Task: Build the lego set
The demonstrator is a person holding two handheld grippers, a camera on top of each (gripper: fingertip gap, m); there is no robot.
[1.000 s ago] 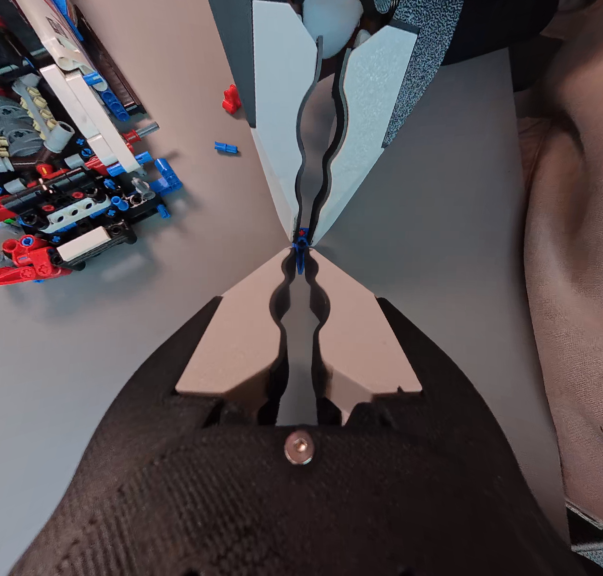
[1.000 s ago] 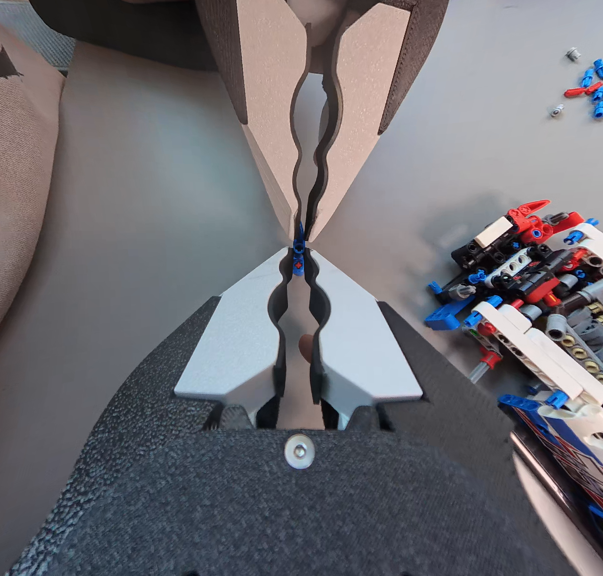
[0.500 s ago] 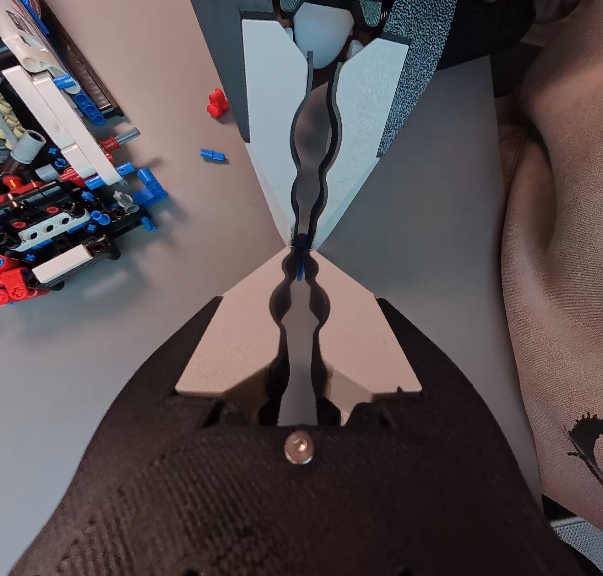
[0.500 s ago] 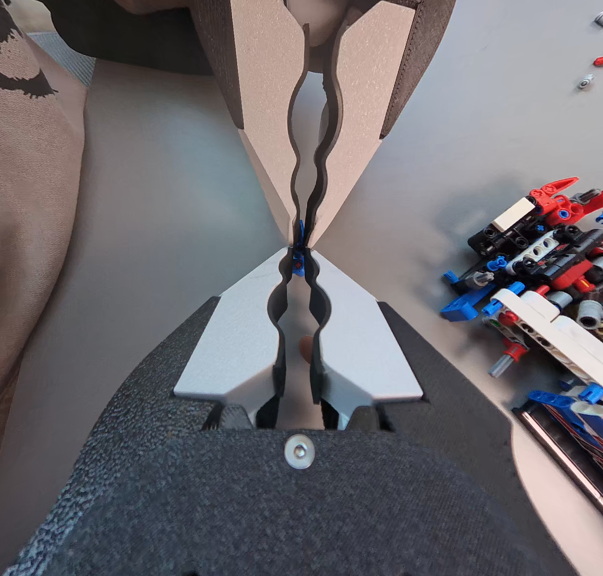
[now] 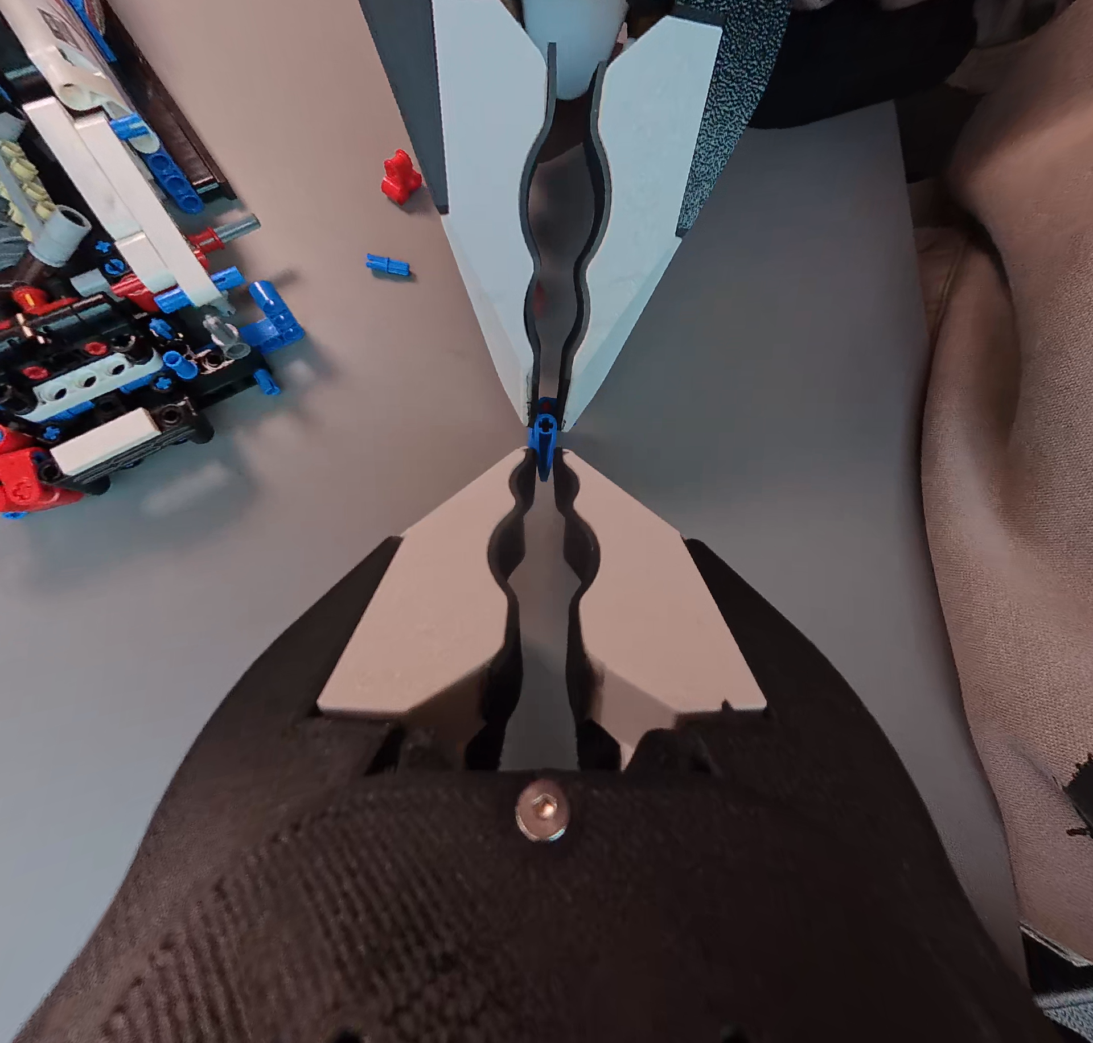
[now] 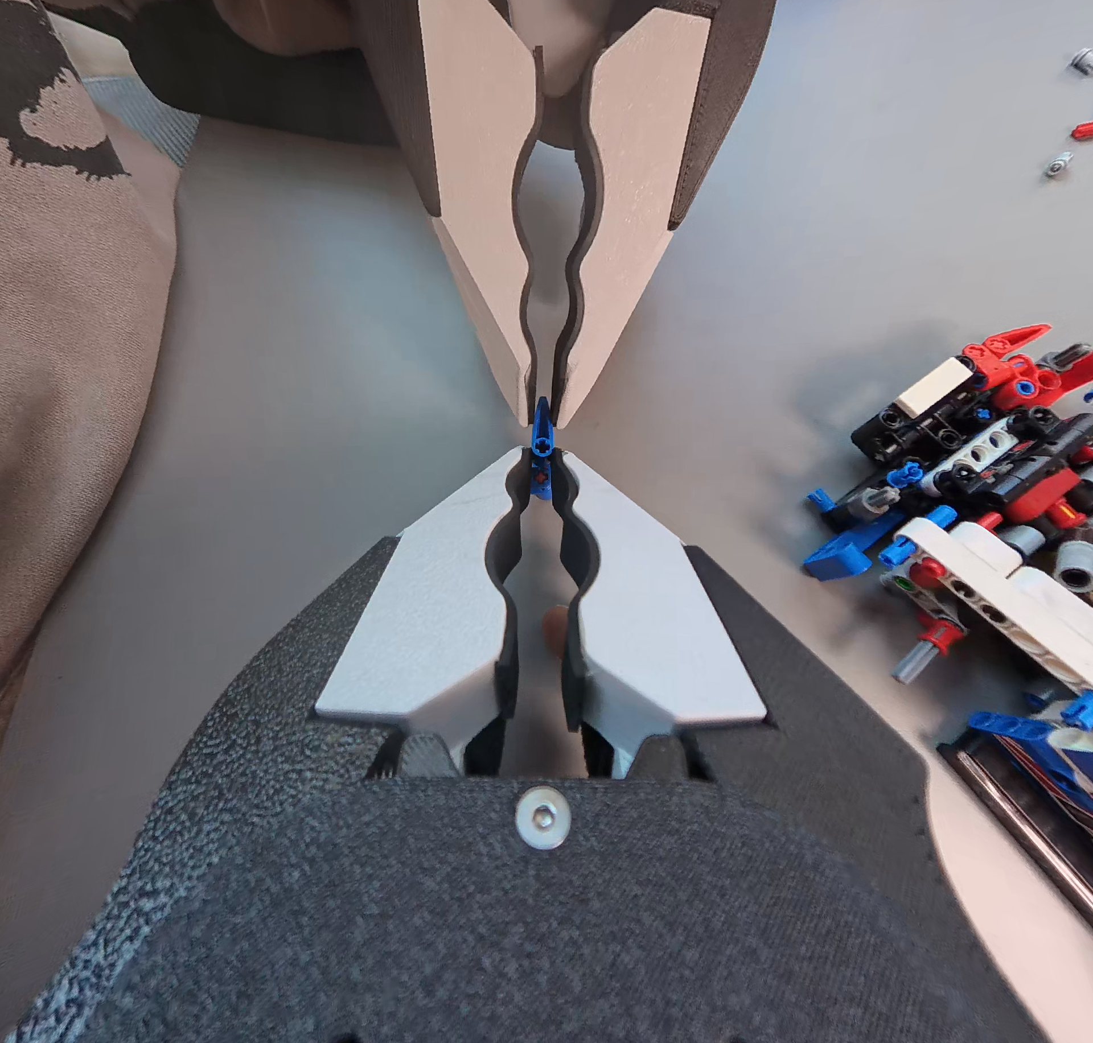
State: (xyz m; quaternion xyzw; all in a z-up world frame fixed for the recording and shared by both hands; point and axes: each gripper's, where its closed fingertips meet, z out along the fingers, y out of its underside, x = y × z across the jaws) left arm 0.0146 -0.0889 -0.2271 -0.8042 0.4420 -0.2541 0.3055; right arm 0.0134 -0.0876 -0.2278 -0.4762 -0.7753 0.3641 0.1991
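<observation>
My two grippers meet tip to tip above the grey table (image 5: pixel 739 364). My left gripper (image 5: pixel 544 462), with tan fingers, is shut on the lower end of a small blue Lego piece (image 5: pixel 545 438). My right gripper (image 6: pixel 541 462), with pale grey fingers, is shut on a small blue part with a red centre (image 6: pixel 539 475). That part joins a blue piece (image 6: pixel 542 432) held in the left gripper's tips (image 6: pixel 543 417). I cannot tell whether this is one part or two pressed together. The right gripper also shows in the left wrist view (image 5: pixel 547 414).
The part-built Lego model (image 5: pixel 89 364) in black, white, red and blue lies to one side, also in the right wrist view (image 6: pixel 976 482). A loose red piece (image 5: pixel 401 178) and a blue pin (image 5: pixel 387 265) lie near it. A person's beige clothing (image 5: pixel 1005 423) borders the table.
Both grippers stay shut and tip to tip. The pair has shifted a little over the table, and slightly more of the blue piece shows between the tips.
</observation>
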